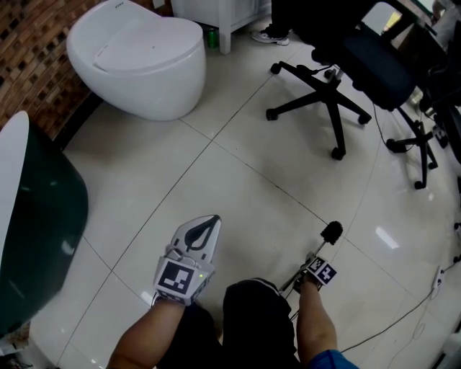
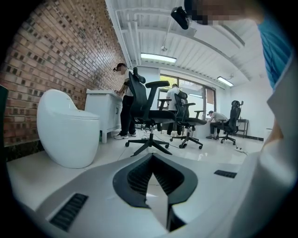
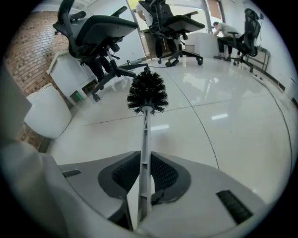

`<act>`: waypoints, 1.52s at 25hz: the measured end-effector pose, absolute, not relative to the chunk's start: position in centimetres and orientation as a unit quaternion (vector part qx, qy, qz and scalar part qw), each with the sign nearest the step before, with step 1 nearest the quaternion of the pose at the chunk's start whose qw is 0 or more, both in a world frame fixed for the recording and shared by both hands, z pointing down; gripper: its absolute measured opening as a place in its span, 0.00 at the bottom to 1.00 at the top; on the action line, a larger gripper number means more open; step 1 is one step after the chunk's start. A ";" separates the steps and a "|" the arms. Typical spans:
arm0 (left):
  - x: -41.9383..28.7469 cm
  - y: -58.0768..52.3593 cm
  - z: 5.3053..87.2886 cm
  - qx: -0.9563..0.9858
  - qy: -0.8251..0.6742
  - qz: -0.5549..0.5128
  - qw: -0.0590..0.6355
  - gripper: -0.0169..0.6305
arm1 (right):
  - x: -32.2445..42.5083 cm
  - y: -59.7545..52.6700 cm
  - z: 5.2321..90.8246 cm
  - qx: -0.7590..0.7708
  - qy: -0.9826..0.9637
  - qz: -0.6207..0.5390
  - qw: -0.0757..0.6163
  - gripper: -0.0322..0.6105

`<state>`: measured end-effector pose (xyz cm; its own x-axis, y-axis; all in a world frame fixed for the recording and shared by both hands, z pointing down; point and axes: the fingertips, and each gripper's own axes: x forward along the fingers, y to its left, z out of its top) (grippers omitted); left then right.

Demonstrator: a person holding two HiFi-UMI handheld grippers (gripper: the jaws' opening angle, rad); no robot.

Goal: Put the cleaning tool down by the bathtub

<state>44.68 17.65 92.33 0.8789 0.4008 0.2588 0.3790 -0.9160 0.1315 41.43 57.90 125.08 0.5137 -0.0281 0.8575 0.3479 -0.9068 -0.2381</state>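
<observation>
The cleaning tool is a toilet brush with a black bristle head [image 1: 331, 232] and a thin grey handle [image 3: 145, 135]. My right gripper [image 1: 312, 261] is shut on that handle. In the right gripper view the bristle head [image 3: 147, 92] sticks out ahead of the right gripper [image 3: 145, 160], above the white floor. The bathtub [image 1: 39, 216], dark green with a white rim, is at the far left of the head view. My left gripper [image 1: 212, 220] hangs between the tub and the brush, shut with nothing in it. The left gripper view shows the left gripper [image 2: 152, 158] pointing across the floor.
A white toilet [image 1: 137, 58] stands by the brick wall [image 1: 29, 43] at the upper left. A white cabinet [image 1: 216, 13] is behind it. Black office chairs [image 1: 328, 86] stand at the upper right. A cable [image 1: 403, 310] lies on the tiles at lower right. People [image 2: 125, 100] stand in the distance.
</observation>
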 end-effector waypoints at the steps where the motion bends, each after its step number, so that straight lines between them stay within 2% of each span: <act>1: 44.6 17.5 92.5 0.969 0.198 0.143 0.036 0.03 | 42.0 57.7 123.9 -0.854 -0.084 -0.479 0.185 0.18; 6: 43.8 16.2 91.9 0.974 0.150 0.164 0.034 0.03 | 43.4 56.5 114.5 -0.878 -0.028 -0.465 0.114 0.18; 11: 43.3 16.0 86.4 0.974 0.136 0.177 0.037 0.03 | 45.0 51.9 100.7 -0.897 0.057 -0.436 0.045 0.18; 19: 40.3 10.4 67.3 0.984 0.074 0.159 0.038 0.03 | 45.8 41.0 76.9 -0.901 0.193 -0.387 0.015 0.18; 28: 30.4 1.9 45.3 0.988 -0.012 0.147 0.051 0.03 | 43.7 27.8 51.6 -0.883 0.315 -0.348 -0.008 0.18; 33: 25.6 -3.7 36.7 0.990 -0.072 0.112 0.039 0.03 | 41.8 19.2 41.8 -0.863 0.402 -0.307 -0.024 0.18; 38: 19.9 -8.9 32.8 0.986 -0.129 0.099 0.029 0.03 | 36.8 10.8 37.7 -0.825 0.492 -0.273 -0.057 0.18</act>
<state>19.85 -8.87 32.80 0.9470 -0.2494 0.2022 -0.2609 -0.9649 0.0317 36.84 10.79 37.67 0.3666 -0.7805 0.5064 -0.8430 -0.5089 -0.1741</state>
